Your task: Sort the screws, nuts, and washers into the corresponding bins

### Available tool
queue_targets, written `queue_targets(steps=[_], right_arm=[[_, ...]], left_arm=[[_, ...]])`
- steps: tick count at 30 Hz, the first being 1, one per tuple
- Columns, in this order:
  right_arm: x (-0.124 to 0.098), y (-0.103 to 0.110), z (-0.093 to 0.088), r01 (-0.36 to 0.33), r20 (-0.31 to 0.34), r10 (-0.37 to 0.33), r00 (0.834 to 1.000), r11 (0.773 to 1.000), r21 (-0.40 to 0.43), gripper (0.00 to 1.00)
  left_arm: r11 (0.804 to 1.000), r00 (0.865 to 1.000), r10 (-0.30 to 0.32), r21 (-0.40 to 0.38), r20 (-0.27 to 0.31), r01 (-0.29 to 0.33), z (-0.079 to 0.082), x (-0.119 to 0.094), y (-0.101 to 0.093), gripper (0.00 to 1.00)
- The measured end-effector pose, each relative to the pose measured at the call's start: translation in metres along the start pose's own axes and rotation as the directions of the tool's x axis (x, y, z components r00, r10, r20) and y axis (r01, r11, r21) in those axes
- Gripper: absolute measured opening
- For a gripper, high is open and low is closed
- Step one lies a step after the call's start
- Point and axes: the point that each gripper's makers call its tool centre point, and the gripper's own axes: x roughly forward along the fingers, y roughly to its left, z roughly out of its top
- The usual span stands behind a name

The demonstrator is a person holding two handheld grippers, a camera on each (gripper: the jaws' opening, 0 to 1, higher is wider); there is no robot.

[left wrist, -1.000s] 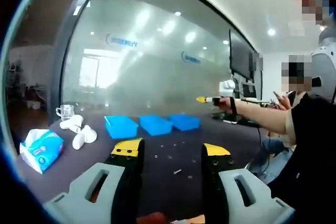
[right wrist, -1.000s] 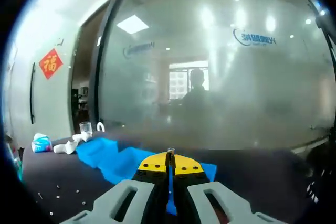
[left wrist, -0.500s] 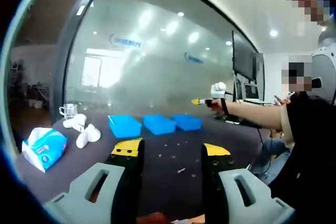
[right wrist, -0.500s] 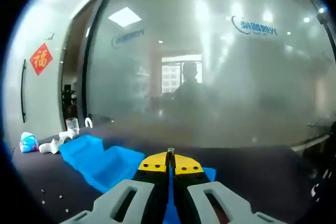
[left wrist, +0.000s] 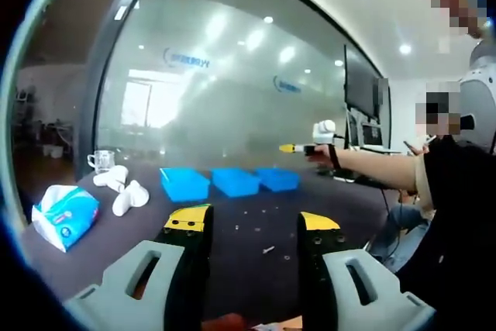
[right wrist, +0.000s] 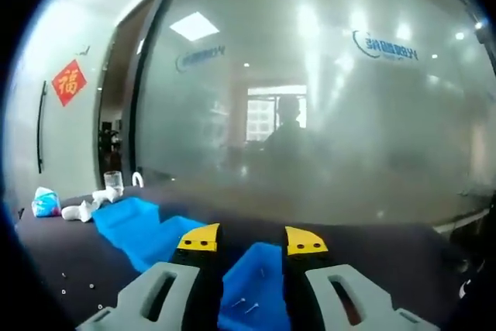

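My left gripper [left wrist: 253, 221] is open and holds nothing, low over the dark table [left wrist: 232, 269]. Three blue bins [left wrist: 235, 182] stand in a row beyond it. Loose small parts [left wrist: 267, 250] lie scattered between the jaws and the bins. Past the rightmost bin, a person's outstretched hand holds my right gripper [left wrist: 298, 147] in the air. In the right gripper view my right gripper [right wrist: 252, 239] is open above the nearest blue bin [right wrist: 267, 265]. A couple of screws [right wrist: 240, 304] lie in that bin. Two more bins [right wrist: 132, 218] run off to the left.
A blue tissue pack [left wrist: 66, 215], white lumps [left wrist: 120, 190] and a glass cup [left wrist: 101, 160] sit at the table's left end. A frosted glass wall [left wrist: 232, 106] stands behind the table. A seated person [left wrist: 457, 215] is on the right. Small parts [right wrist: 77, 288] dot the table left of the bins.
My right gripper has opened; the small screw pinched at its tips is gone from them, and screws lie in the bin below. The left gripper has barely moved.
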Motion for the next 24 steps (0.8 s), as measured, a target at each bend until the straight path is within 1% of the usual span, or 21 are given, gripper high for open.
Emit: queue_targets(steps=[6, 8, 10, 12, 15, 17, 18, 20, 21, 24], right_arm=[[-0.027, 0.009, 0.003, -0.033, 0.022, 0.033, 0.999, 0.999, 0.006, 0.26], [-0.037, 0.014, 0.003, -0.057, 0.027, 0.057, 0.998, 0.998, 0.018, 0.27], [-0.046, 0.019, 0.003, -0.068, 0.029, 0.068, 0.997, 0.998, 0.009, 0.27], [-0.061, 0.024, 0.004, -0.083, 0.038, 0.083, 0.996, 0.997, -0.001, 0.27], [-0.082, 0.032, 0.007, -0.113, 0.06, 0.112, 0.992, 0.993, 0.021, 0.27], [-0.097, 0.038, 0.007, -0.128, 0.068, 0.127, 0.99, 0.992, 0.019, 0.28], [-0.105, 0.041, 0.007, -0.143, 0.072, 0.141, 0.987, 0.99, 0.017, 0.28], [-0.122, 0.057, 0.008, -0.221, 0.09, 0.214, 0.973, 0.972, 0.078, 0.28], [-0.131, 0.062, 0.007, -0.247, 0.092, 0.239, 0.967, 0.964, 0.093, 0.28], [-0.153, 0.067, 0.004, -0.253, 0.097, 0.246, 0.964, 0.964, 0.075, 0.29]], left_arm=[[1.0, 1.0, -0.004, 0.001, -0.002, 0.004, -0.001, 0.001, -0.001, 0.38], [1.0, 1.0, -0.008, 0.002, -0.002, 0.008, 0.0, 0.002, -0.002, 0.38], [1.0, 1.0, -0.014, 0.005, -0.001, 0.014, 0.001, 0.004, -0.003, 0.38], [1.0, 1.0, -0.022, 0.008, 0.001, 0.022, 0.002, 0.006, -0.006, 0.38], [0.999, 0.999, -0.033, 0.011, 0.003, 0.033, 0.003, 0.01, -0.009, 0.38], [0.999, 0.999, -0.038, 0.012, 0.003, 0.038, 0.003, 0.011, -0.011, 0.38], [0.999, 0.999, -0.04, 0.013, 0.002, 0.04, 0.003, 0.012, -0.011, 0.38], [0.999, 0.999, -0.046, 0.015, -0.001, 0.046, 0.002, 0.014, -0.013, 0.38], [0.999, 0.999, -0.048, 0.015, -0.002, 0.048, 0.002, 0.014, -0.014, 0.38], [0.998, 0.999, -0.053, 0.021, -0.004, 0.053, 0.003, 0.016, -0.015, 0.38]])
